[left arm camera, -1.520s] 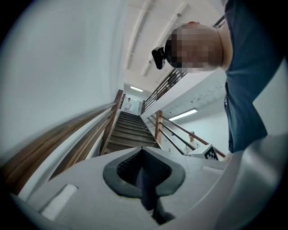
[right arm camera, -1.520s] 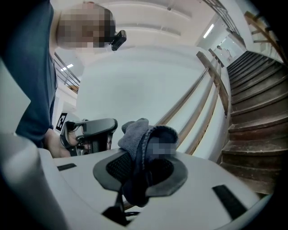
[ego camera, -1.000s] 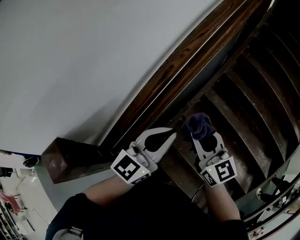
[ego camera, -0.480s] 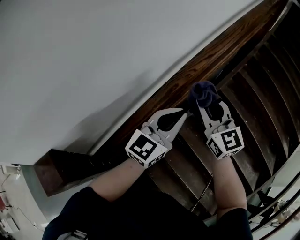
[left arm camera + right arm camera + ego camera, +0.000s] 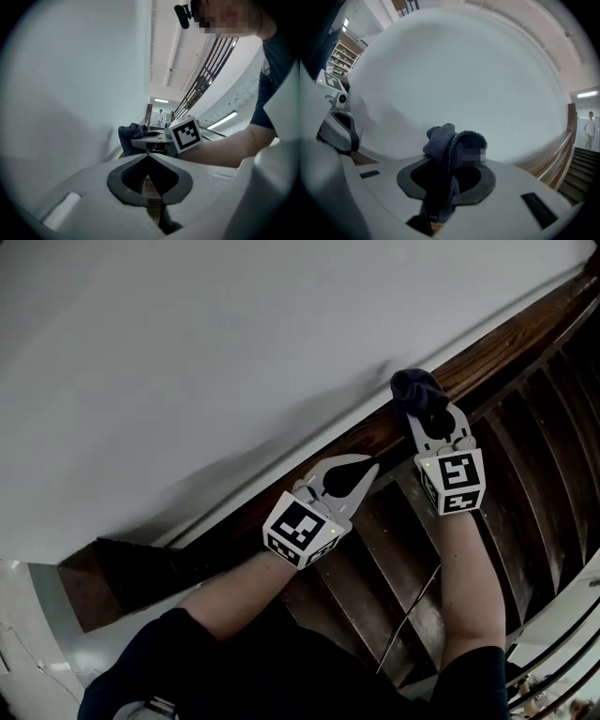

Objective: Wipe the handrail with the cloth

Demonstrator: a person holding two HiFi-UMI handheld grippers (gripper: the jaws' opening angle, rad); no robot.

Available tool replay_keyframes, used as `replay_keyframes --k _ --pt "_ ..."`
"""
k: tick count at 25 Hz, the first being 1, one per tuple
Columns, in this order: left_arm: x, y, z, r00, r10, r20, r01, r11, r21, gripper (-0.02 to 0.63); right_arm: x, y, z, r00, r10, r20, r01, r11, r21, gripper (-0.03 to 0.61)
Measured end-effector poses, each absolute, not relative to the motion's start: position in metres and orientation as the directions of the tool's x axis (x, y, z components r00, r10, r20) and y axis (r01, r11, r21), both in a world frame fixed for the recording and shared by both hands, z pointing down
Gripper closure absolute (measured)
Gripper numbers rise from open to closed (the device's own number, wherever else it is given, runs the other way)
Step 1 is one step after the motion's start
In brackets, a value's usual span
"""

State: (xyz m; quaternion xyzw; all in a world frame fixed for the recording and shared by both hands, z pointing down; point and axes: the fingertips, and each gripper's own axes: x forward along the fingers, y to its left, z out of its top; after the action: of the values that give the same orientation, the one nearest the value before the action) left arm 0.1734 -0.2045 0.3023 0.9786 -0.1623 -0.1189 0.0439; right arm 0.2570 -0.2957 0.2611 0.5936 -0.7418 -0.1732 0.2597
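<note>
A dark brown wooden handrail (image 5: pixel 487 352) runs diagonally along the white wall, from lower left to upper right in the head view. My right gripper (image 5: pixel 424 401) is shut on a bunched dark blue cloth (image 5: pixel 413 390), and the cloth rests against the rail's top. In the right gripper view the cloth (image 5: pixel 451 145) bulges out past the jaws toward the wall. My left gripper (image 5: pixel 367 468) is shut with nothing in it, its tips close to the rail's lower edge, left of and below the right one. From the left gripper view, the left gripper (image 5: pixel 148 153) points at the cloth (image 5: pixel 131 134).
Dark wooden stair treads (image 5: pixel 511 474) descend to the right below the rail. The white wall (image 5: pixel 187 352) fills the upper left. A square newel block (image 5: pixel 89 582) ends the rail at lower left. Metal railing bars (image 5: pixel 562 652) curve at lower right. A distant person (image 5: pixel 590 125) stands on the stairs.
Both grippers have risen toward the rail. The right one has carried the cloth from above the stair treads up onto the handrail; the left has followed beside it.
</note>
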Motion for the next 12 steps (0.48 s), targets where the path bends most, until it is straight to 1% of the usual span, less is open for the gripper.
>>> replay_keyframes --k 4,9,12 --pt "0.166 -0.212 0.316 0.91 -0.363 -0.199 -0.336 -0.929 0.157 0.609 0.246 -0.307 0.297 -0.164 -0.943 0.291 -0.778 0.305 0.549 0.482" --pt "0.154 -0.212 0.343 0.908 -0.386 -0.16 -0.356 -0.915 0.19 0.611 0.226 -0.305 0.321 -0.158 -0.937 0.312 -0.747 0.32 0.583 0.482" --pt "0.132 -0.201 0.372 0.906 -0.401 -0.137 -0.37 -0.906 0.204 0.61 0.2 -0.299 0.345 -0.169 -0.927 0.334 -0.73 0.345 0.59 0.482"
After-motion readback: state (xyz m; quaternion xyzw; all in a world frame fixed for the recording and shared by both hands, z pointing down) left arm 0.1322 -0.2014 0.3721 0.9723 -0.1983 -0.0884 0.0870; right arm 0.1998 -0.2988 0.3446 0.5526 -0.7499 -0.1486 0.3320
